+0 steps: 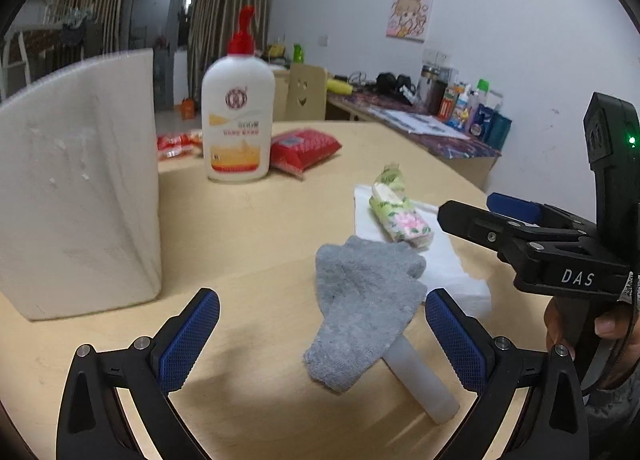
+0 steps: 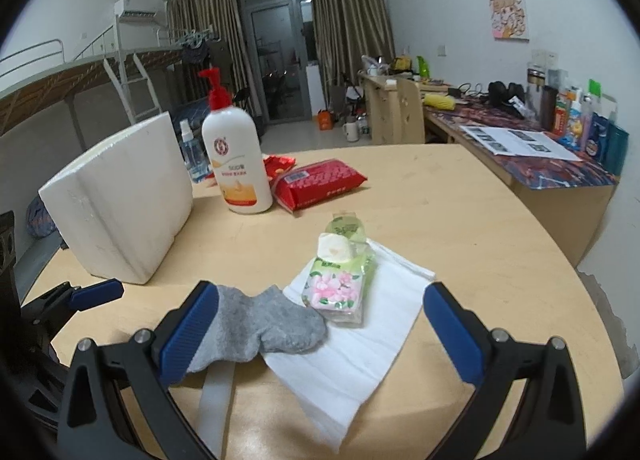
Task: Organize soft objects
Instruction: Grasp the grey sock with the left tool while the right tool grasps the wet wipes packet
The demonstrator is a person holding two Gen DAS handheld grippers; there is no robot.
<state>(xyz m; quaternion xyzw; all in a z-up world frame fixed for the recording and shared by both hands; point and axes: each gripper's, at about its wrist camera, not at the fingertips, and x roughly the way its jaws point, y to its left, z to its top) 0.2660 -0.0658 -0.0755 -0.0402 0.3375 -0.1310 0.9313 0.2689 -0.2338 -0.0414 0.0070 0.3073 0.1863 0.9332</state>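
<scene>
While both grippers hovered low over the desk (image 2: 460,196), fingers spread wide and empty, the left gripper (image 1: 322,340) straddled the grey sock (image 1: 360,312) draped over a white tube (image 1: 424,380); the right gripper (image 2: 320,334) faced the tissue pack (image 2: 340,284) on a white napkin (image 2: 360,352)

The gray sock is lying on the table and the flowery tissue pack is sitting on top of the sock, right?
Not quite. The gray sock does lie on the table, but the flowery tissue pack sits on the white tissue sheet beside the sock, not on it. The right wrist view shows this.
</scene>
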